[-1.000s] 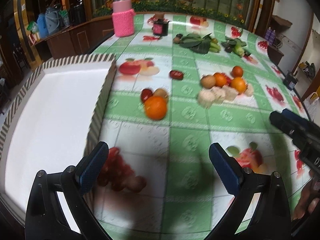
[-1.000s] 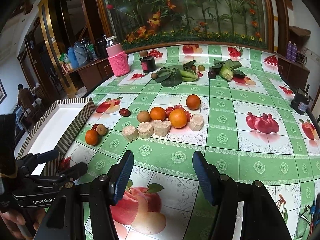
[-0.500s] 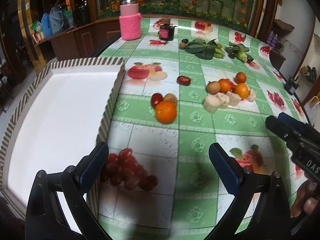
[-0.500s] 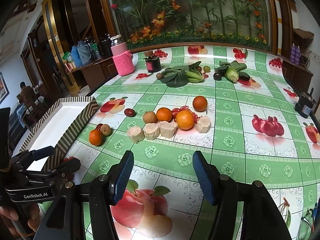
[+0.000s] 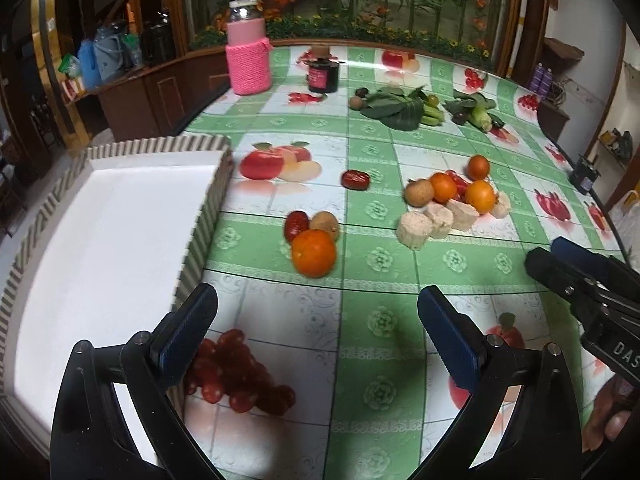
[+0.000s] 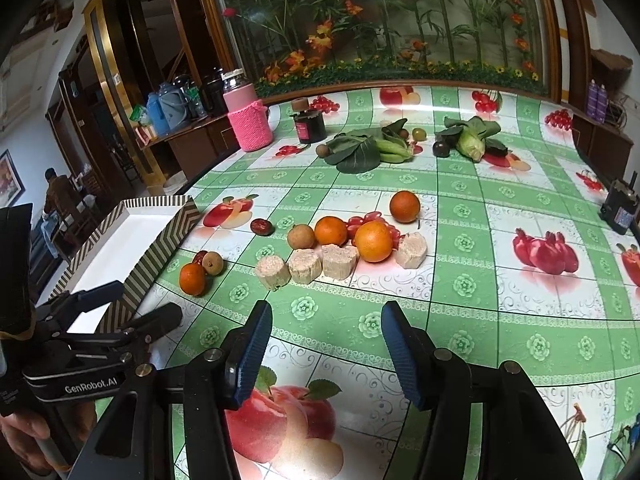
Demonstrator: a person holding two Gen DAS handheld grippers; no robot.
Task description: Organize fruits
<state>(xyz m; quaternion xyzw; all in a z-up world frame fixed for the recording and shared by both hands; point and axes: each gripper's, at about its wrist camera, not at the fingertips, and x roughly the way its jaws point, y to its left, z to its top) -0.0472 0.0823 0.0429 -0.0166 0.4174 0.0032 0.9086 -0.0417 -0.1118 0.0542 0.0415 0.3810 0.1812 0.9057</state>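
Presently on inspection:
Left hand-held gripper (image 5: 316, 328): jaws wide apart, nothing between the pads, poised over the near edge of the worktop (image 5: 380, 280).
Right hand-held gripper (image 6: 326, 350): jaws have just been closing a little yet stand wide, with nothing between them.
Grape bunch (image 5: 236, 376): red, lying on the worktop just beside the tray's near corner, by the left finger.
Tray (image 5: 104, 240): white inside, striped rim, at the worktop's left edge.
Near fruit group: orange (image 5: 313, 253) touching a red date (image 5: 296, 225) and a brown longan (image 5: 325, 223).
Far fruit group: oranges (image 6: 373, 241), small red fruits and four pale cut pieces (image 6: 305, 265), well apart from the tray.
Single date (image 5: 355, 179): lying alone between the two groups.
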